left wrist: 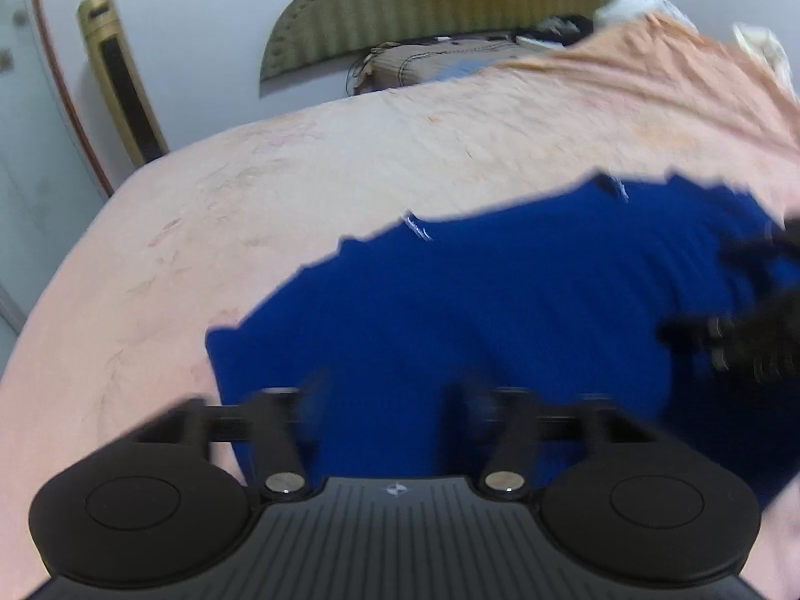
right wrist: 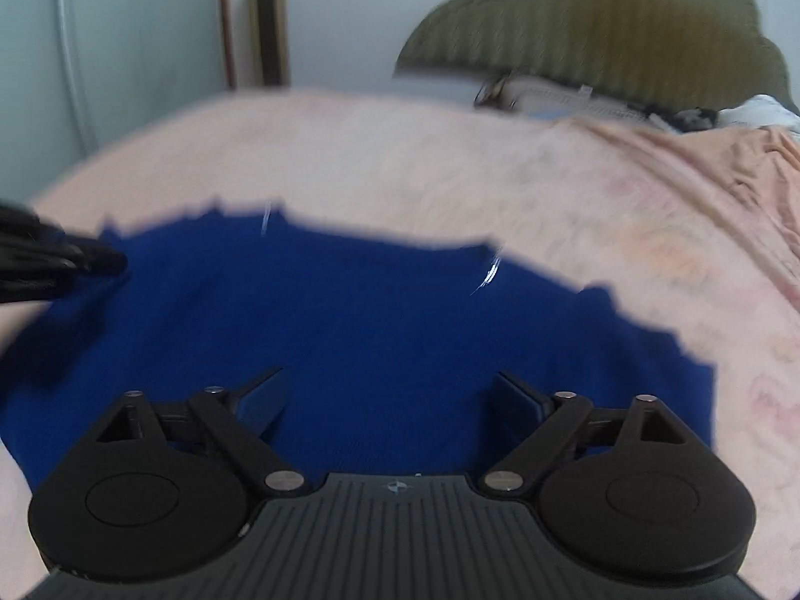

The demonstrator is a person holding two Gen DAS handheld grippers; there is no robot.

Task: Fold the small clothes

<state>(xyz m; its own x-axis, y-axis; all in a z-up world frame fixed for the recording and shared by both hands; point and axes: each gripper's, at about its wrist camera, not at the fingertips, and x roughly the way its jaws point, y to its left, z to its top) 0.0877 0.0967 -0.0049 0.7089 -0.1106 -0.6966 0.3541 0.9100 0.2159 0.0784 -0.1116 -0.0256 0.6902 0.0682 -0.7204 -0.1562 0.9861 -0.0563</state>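
A dark blue garment (left wrist: 500,310) lies spread flat on the pink bedsheet (left wrist: 280,185); it also fills the middle of the right wrist view (right wrist: 380,320). My left gripper (left wrist: 390,400) is open just above the garment's near edge, its fingers blurred by motion. My right gripper (right wrist: 387,395) is open with nothing between its fingers, also over the near part of the garment. The right gripper shows at the right edge of the left wrist view (left wrist: 740,330). The left gripper shows at the left edge of the right wrist view (right wrist: 50,260).
An olive green headboard (left wrist: 440,5) stands at the far end of the bed. A tan bag (left wrist: 440,62) and mixed clothes (left wrist: 565,30) lie near it. A crumpled peach sheet (left wrist: 650,80) covers the far right. A gold standing unit (left wrist: 122,80) stands by the wall on the left.
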